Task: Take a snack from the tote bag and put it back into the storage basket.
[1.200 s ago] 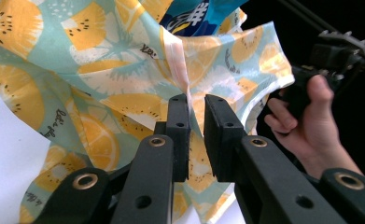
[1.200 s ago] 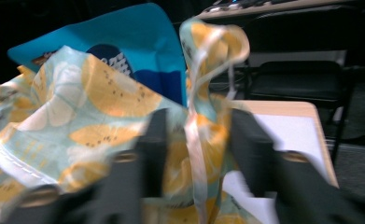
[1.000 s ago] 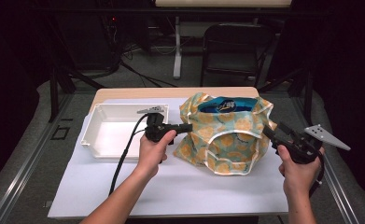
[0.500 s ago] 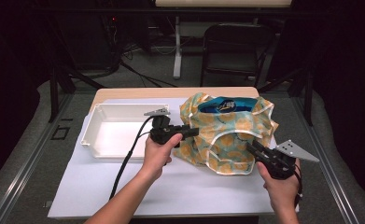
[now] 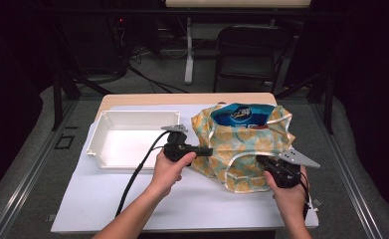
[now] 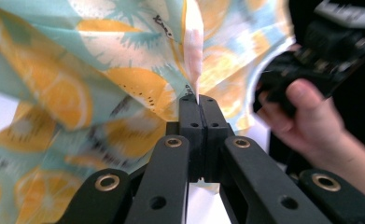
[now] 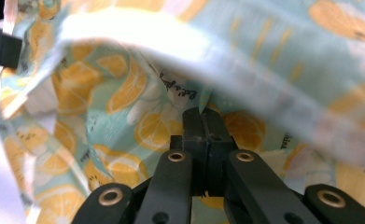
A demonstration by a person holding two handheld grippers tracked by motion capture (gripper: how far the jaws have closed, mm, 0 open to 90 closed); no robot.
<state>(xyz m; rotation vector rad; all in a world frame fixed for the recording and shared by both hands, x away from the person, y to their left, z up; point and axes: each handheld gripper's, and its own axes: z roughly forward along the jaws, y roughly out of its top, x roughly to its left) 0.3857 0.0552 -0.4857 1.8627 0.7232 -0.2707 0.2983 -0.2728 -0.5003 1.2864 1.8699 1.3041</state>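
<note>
Left gripper [image 6: 199, 100]: clamped on the fruit-print bag's [image 5: 242, 147] white seam, frame centre.
Right gripper [image 7: 202, 112]: jaws pressed together against the bag cloth, lower centre; whether cloth is pinched cannot be told.

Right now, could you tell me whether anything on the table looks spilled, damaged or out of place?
Nothing stands out. The fruit-print bag stands upright with a blue packet inside, and the white tray sits squarely beside it; nothing is spilled.

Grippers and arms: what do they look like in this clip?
Both grippers are black. The left gripper trails a black cable; the right gripper carries a grey three-cornered plate. Their linkage arms show brass-ringed pivot holes. Forearms are bare, no sleeves.
</note>
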